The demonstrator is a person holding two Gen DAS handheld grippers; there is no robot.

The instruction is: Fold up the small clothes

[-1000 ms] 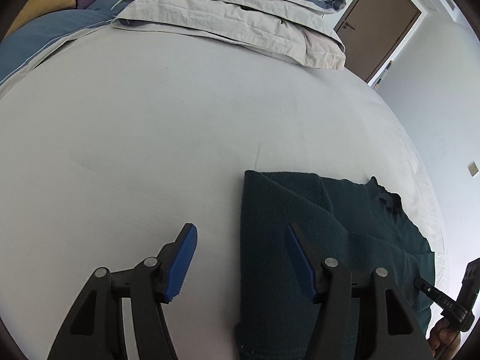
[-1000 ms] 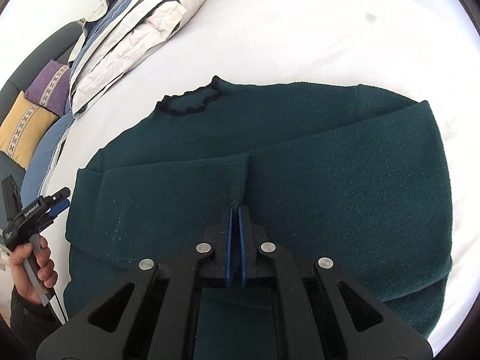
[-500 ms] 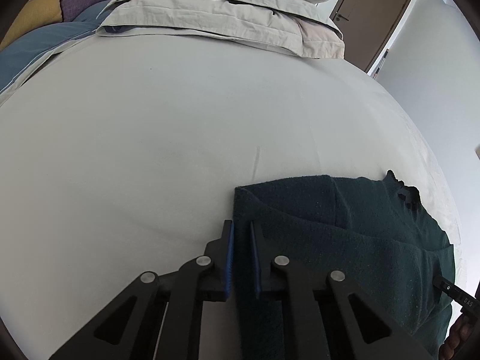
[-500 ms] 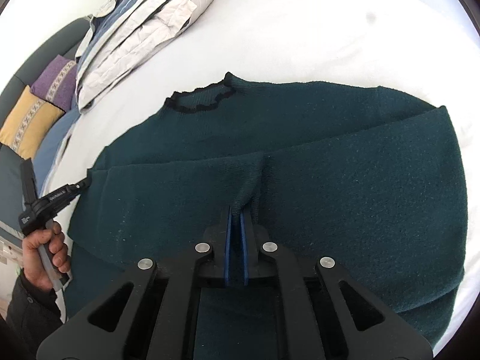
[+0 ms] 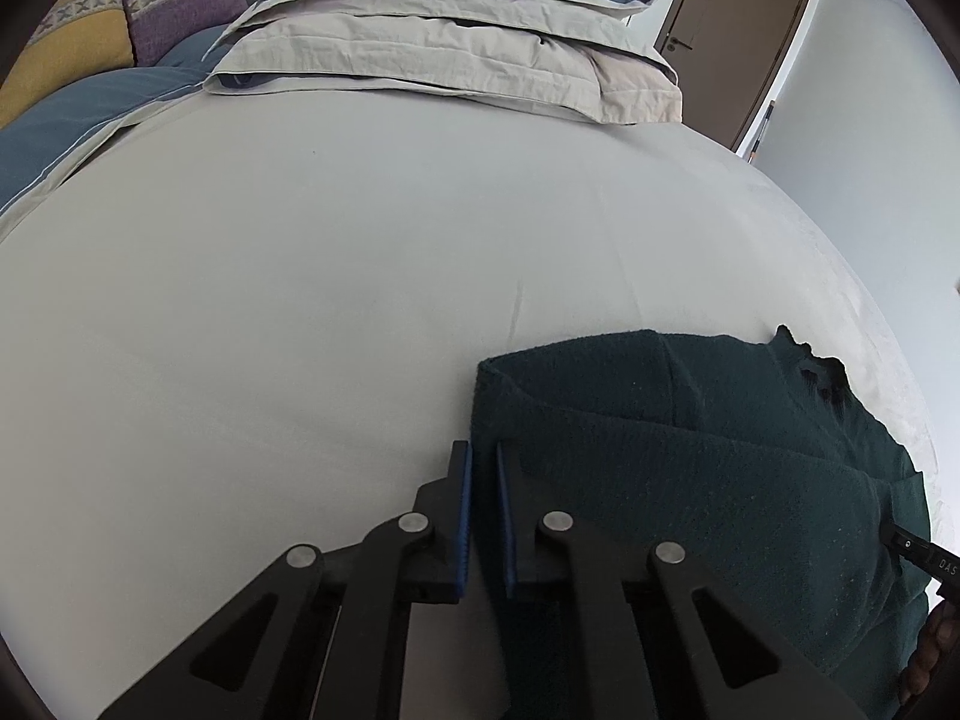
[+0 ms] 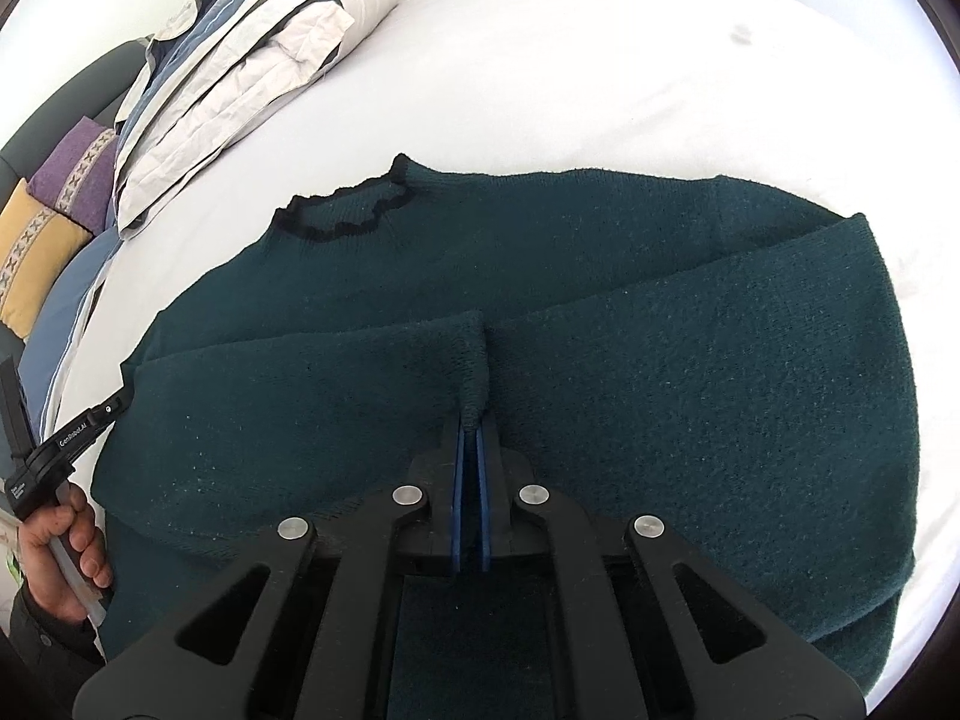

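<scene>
A dark green knitted sweater with a black ruffled collar lies on the white bed sheet, both sleeves folded across its body. My right gripper is shut on a sleeve cuff at the middle of the sweater. My left gripper is shut on the sweater's left folded edge; the sweater spreads to its right. The left gripper also shows at the left edge of the right wrist view, held by a hand.
Folded duvets and pillows are stacked at the head of the bed. Purple and yellow cushions and a blue blanket lie at the far left. A brown door stands behind the bed.
My left gripper was open astride the sweater's left edge and has closed on it. My right gripper has stayed shut on the cuff, lifting it slightly.
</scene>
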